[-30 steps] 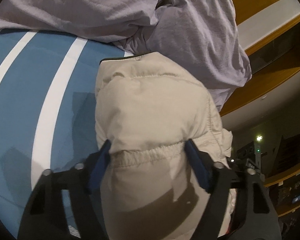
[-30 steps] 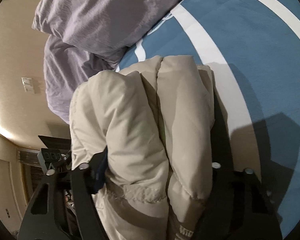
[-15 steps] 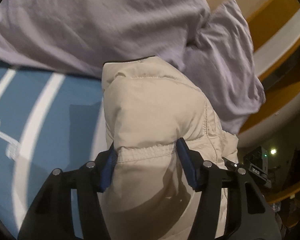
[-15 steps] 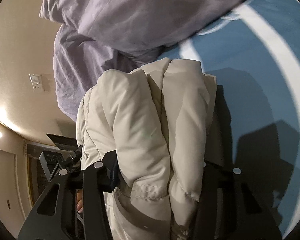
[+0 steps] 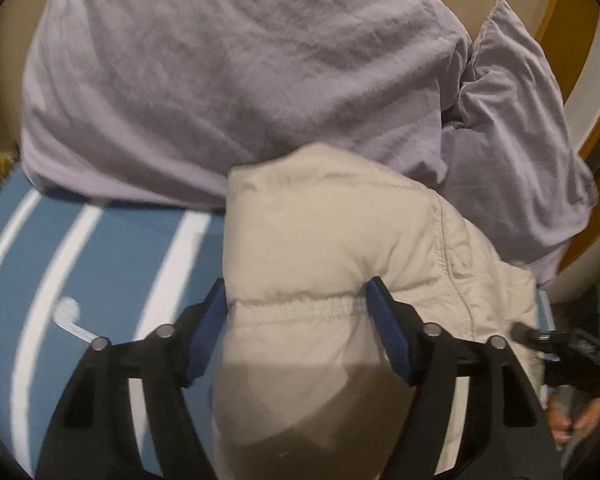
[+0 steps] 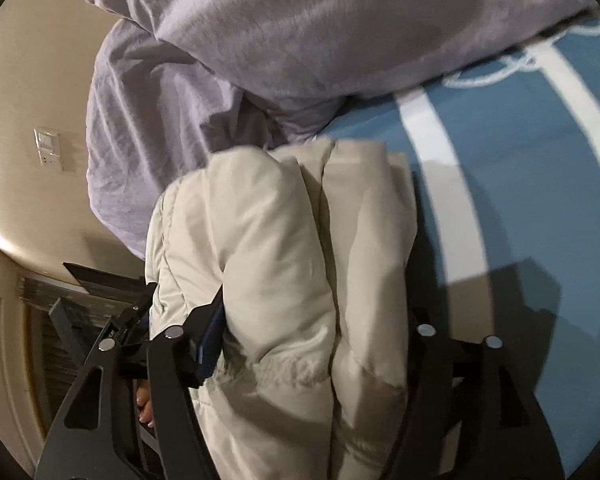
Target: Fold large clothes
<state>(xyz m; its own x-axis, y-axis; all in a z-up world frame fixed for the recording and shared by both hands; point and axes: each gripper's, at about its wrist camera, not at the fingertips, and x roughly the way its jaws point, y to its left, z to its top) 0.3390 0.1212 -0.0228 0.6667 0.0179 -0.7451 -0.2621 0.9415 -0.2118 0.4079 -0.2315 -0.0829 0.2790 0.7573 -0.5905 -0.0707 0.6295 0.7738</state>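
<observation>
**Puffy jacket clamped from both ends above the bed**

Left hand-held gripper (image 5: 296, 300) clamped on the cream-beige quilted puffer jacket (image 5: 332, 240), blue pads (image 5: 388, 332) pressed in on either side of a gathered elastic seam. Right hand-held gripper (image 6: 312, 320) likewise closed on the same jacket (image 6: 284, 240), gripping a thick bundle of folded padded layers; only its left blue pad (image 6: 210, 336) visible, the other hidden behind fabric. Jacket bunched into a plump roll between the two grippers, held over the blue bedspread with white stripes (image 5: 112, 248), far end close to or touching the large rumpled lavender pillow (image 5: 228, 72); contact hard to tell. Second lavender pillow (image 5: 516, 152) tucked behind and beside the first, near the wood-trimmed wall. Same bedspread (image 6: 540, 184) and pillows (image 6: 300, 20) seen from the right wrist, with a white wall switch plate (image 6: 48, 146) on the beige wall. Slight motion blur in both views.
</observation>
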